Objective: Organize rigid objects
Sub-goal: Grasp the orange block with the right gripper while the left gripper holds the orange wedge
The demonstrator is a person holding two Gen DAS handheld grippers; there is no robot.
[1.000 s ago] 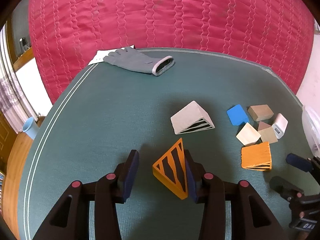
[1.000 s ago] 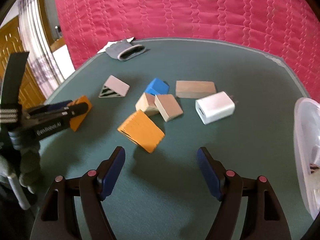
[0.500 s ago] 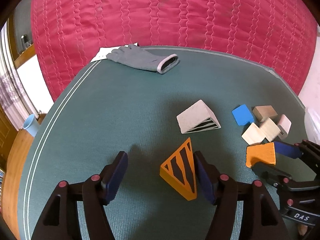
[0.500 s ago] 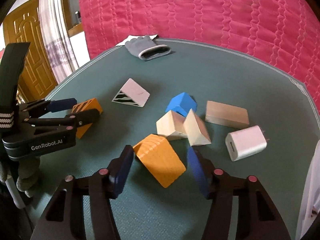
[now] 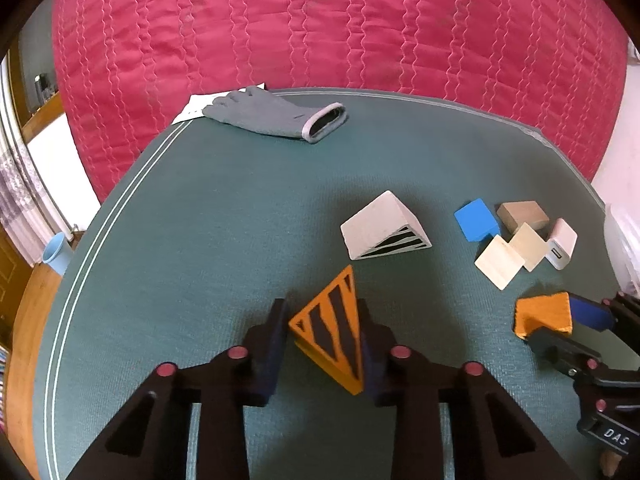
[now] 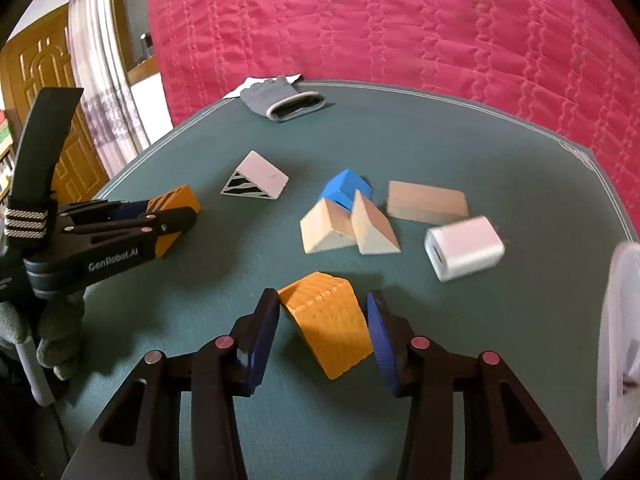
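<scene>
Left hand-held gripper (image 5: pixel 322 336): closed on orange striped wedge (image 5: pixel 334 332), both pads against its sides; wedge sits on green tabletop (image 5: pixel 240 216) at 6 o'clock in left wrist view.

Right hand-held gripper (image 6: pixel 322 330): jaws closing, plain orange wedge (image 6: pixel 328 324) between them. Left pad at wedge edge; right pad looks just off it, contact unclear. Wedge rests on tabletop, 6 o'clock in right wrist view.

Others, right wrist view: grey striped wedge (image 6: pixel 256 178) at 11 o'clock of orange one. 2 pale wood wedges (image 6: pixel 348 226) touching each other, approx. 12 o'clock, blue block (image 6: pixel 344 188) just behind them. Tan wood block (image 6: pixel 426 202) at 1 o'clock. White charger (image 6: pixel 464 254) at 2 o'clock, blurred. Grey glove (image 6: pixel 282 100) at far tabletop edge, 12 o'clock. White container rim (image 6: pixel 616 340) at 3 o'clock. Red quilt (image 6: pixel 400 20) behind tabletop.
</scene>
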